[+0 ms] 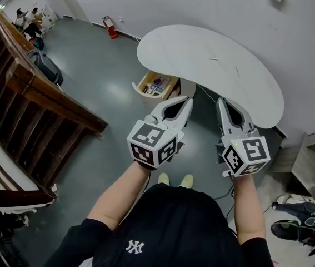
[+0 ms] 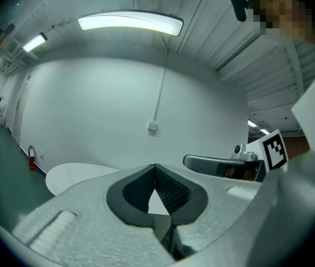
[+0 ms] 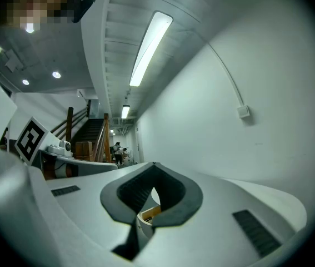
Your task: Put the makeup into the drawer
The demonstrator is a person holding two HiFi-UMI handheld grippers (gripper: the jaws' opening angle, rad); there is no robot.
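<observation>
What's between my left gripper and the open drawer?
Nothing stands there: the head view shows only grey floor between the left gripper and the drawer.

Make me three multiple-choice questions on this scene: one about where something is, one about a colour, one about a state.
1. Where is the drawer relative to the table?
A) on top of it
B) sticking out below its edge
C) far across the room

2. What colour is the table top?
A) white
B) black
C) red

3. What state are the left gripper and right gripper in?
A) both wide open
B) each clamped on makeup
C) both shut, empty

Answers:
1 B: the head view shows it poking out under the rim.
2 A: the top is plain white.
3 C: in each gripper view the jaw tips meet with nothing between them.
</observation>
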